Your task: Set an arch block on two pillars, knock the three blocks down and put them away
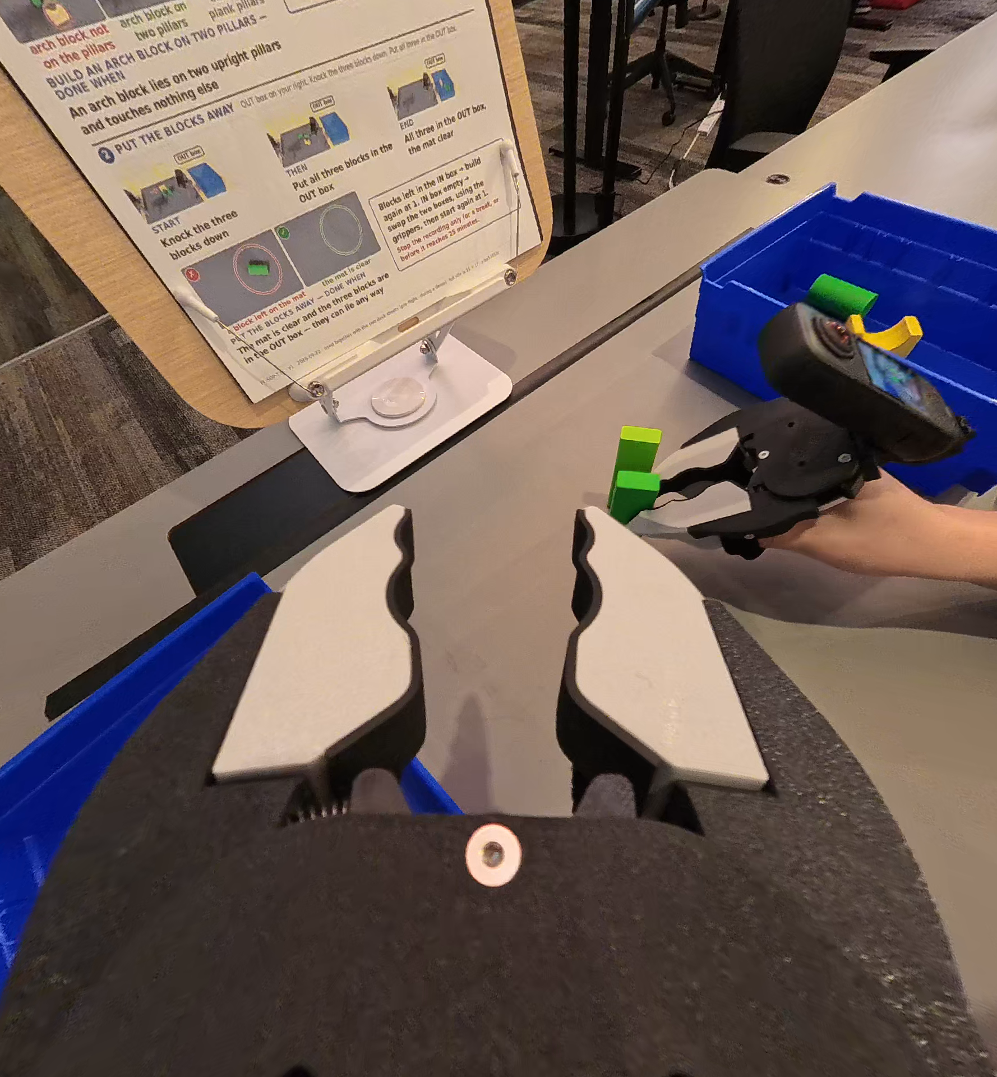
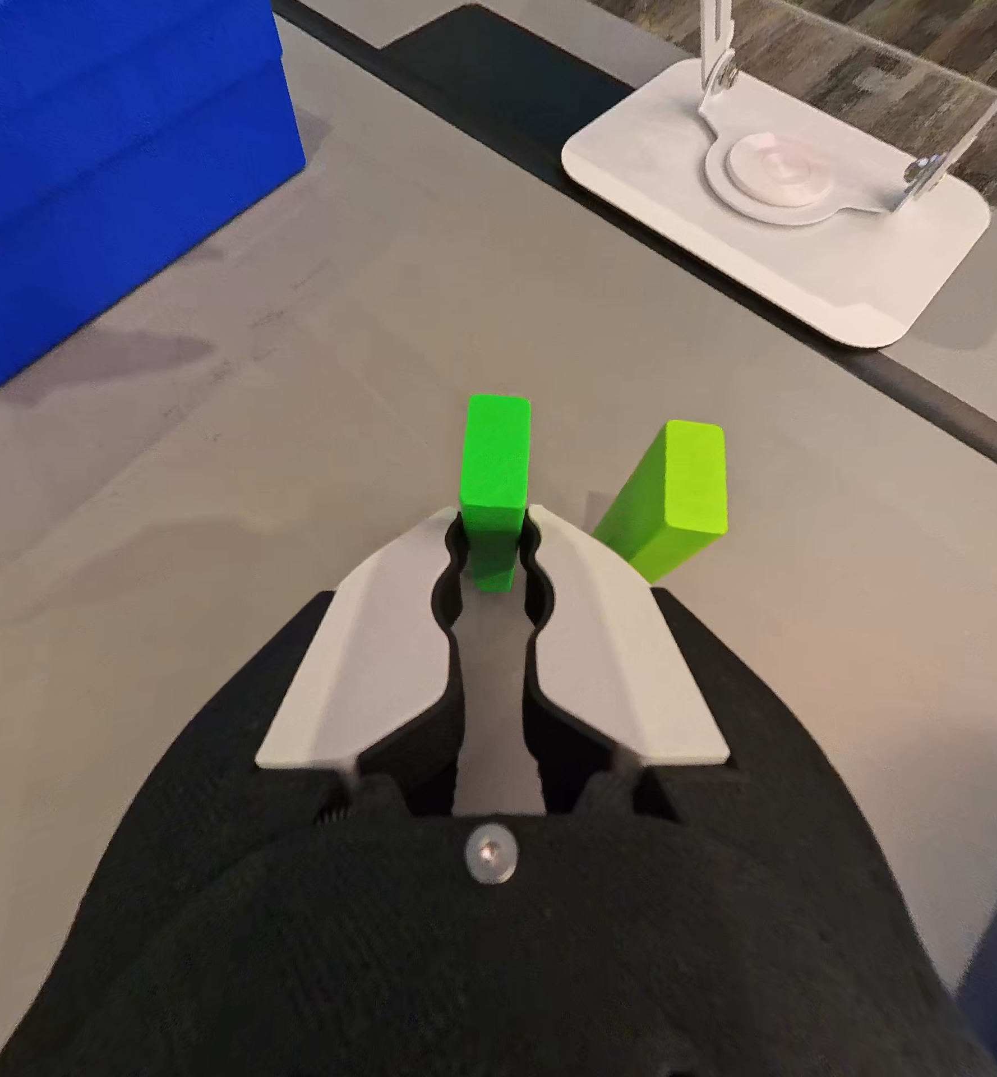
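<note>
From the left wrist view, the left tool (image 1: 491,524) hangs released and empty over the grey surface (image 1: 484,670), above the corner of a blue plastic bin (image 1: 106,728) at its near left. To the right, the right tool (image 1: 653,495) reaches in from a person's hand (image 1: 869,518) and meets the nearer of two green rectangular blocks (image 1: 636,492); the lighter green rectangular block (image 1: 636,451) stands just behind it. Farther right a second blue plastic bin (image 1: 787,280) holds a yellow arch block (image 1: 886,332) and a green cylinder (image 1: 840,294). A printed instruction board on a white stand (image 1: 403,402) sits at the far edge.

In the right wrist view, the right tool (image 2: 493,516) is clenched on the darker green block (image 2: 496,460), gripping it only at the very fingertips, low on the block. The lighter block (image 2: 677,495) stands just beside it on the right.

Judging from this, the tip-only hold is the main risk: the block could pivot or slip on release and land tilted. With the pillars so close, an outward swing of the right finger could topple the lighter one. Spacing also matters: pillars set too near or too far apart would not carry the arch, which has yet to leave its bin.
</note>
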Demonstrator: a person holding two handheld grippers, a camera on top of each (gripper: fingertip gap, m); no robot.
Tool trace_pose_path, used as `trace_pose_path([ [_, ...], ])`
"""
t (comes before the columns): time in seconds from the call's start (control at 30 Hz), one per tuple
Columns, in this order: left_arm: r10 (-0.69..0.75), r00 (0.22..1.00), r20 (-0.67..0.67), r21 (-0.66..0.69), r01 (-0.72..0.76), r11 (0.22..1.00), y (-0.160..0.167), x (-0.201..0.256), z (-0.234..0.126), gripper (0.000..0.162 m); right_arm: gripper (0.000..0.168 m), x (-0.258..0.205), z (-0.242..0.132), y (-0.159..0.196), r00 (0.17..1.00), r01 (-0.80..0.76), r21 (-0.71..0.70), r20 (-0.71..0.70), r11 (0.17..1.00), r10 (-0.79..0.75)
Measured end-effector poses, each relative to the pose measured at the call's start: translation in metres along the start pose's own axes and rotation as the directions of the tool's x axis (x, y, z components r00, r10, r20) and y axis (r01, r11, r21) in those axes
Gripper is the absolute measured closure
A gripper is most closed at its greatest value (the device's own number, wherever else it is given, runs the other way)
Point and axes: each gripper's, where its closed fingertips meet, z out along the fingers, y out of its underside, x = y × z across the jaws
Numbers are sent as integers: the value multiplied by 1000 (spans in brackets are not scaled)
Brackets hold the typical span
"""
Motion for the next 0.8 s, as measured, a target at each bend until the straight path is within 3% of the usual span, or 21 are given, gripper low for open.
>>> trace_pose_path([
  [0.53, 6, 1000, -5, -20, -6, 1000, 3, 4, 5, 109, 150, 2, 6, 1, 1000, -5, 2, -18, 1000, 6],
  [0.8, 11, 1000, 24, -54, -10, 998, 8, -5, -1, 99, 136, 2, 3, -2, 996, 57, 16, -63, 998, -56],
])
